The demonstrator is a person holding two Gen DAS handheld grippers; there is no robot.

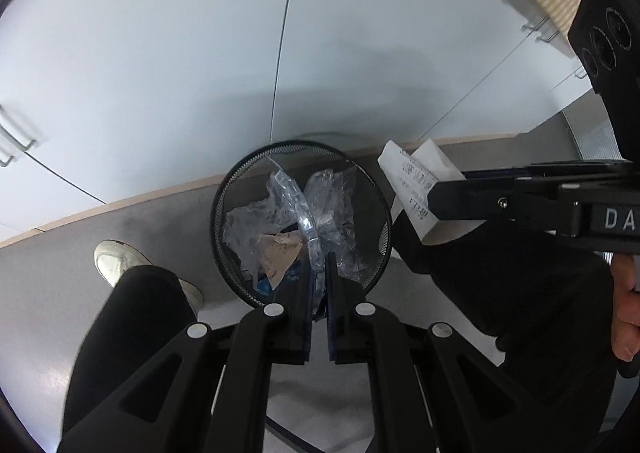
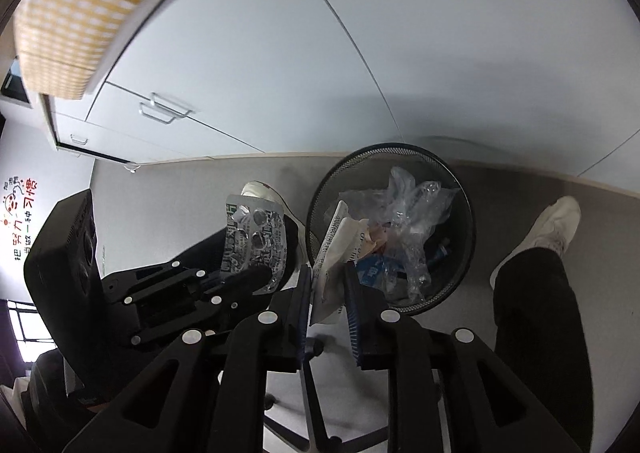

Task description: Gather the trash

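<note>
A black mesh bin (image 1: pixel 219 213) (image 2: pixel 469 221) stands on the grey floor, holding crumpled clear plastic (image 2: pixel 404 209), paper scraps and a blue wrapper. My left gripper (image 1: pixel 320 261) (image 2: pixel 250 277) is shut on a silver blister pack (image 1: pixel 307 219) (image 2: pixel 256 237). In the left wrist view the pack shows edge-on over the bin's mouth. My right gripper (image 2: pixel 328 273) (image 1: pixel 444 189) is shut on a white printed receipt (image 2: pixel 332 237) (image 1: pixel 404 173). The receipt hangs at the bin's rim, just to the right of the bin in the left wrist view.
White cabinet doors (image 1: pixel 160 53) with metal handles (image 2: pixel 164 109) rise behind the bin. A yellow checked cloth (image 2: pixel 80 13) lies on top. The person's black trouser legs and white shoes (image 1: pixel 116 259) (image 2: pixel 556 225) flank the bin. A chair caster (image 2: pixel 314 347) sits below my fingers.
</note>
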